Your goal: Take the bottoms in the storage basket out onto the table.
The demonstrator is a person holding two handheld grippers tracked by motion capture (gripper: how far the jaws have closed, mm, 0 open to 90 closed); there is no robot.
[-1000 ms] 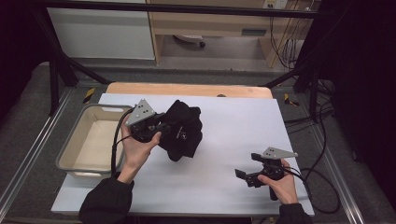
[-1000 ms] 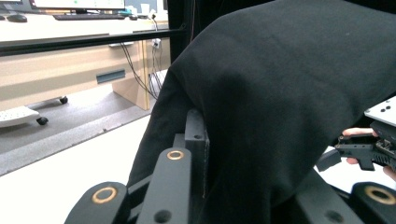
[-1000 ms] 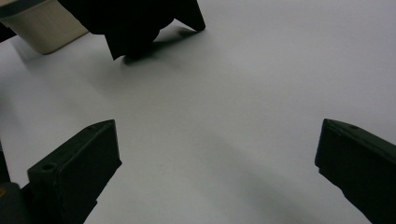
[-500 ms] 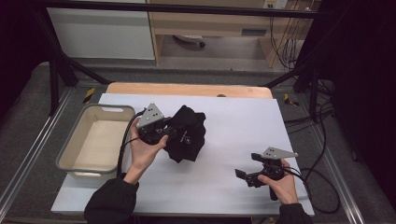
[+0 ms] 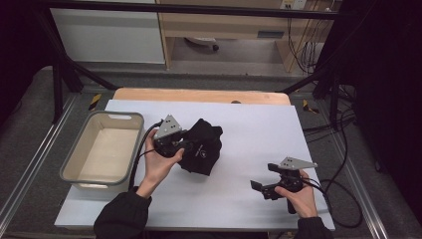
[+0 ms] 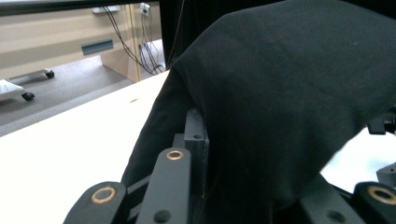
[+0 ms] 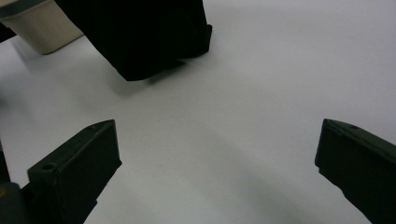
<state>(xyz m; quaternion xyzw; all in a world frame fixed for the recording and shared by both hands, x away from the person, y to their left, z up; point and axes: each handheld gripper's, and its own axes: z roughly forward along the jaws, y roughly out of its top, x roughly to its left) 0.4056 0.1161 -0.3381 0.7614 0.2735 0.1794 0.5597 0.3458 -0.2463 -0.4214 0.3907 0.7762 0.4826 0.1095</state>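
Black cloth (image 5: 201, 152) clamped in left gripper (image 5: 185, 147) at frame centre, just right of bin (image 5: 74, 172), not yet binned; right gripper (image 5: 259, 188) idle lower right, jaws spread, empty.

- High view: dim room, dark at left and right edges; the white table (image 5: 249, 149) is evenly lit from above.
- Right gripper view: soft shadow under the black cloth (image 7: 140, 32); near jaws blurred.
- Left gripper view: sharp, slightly overexposed tabletop.
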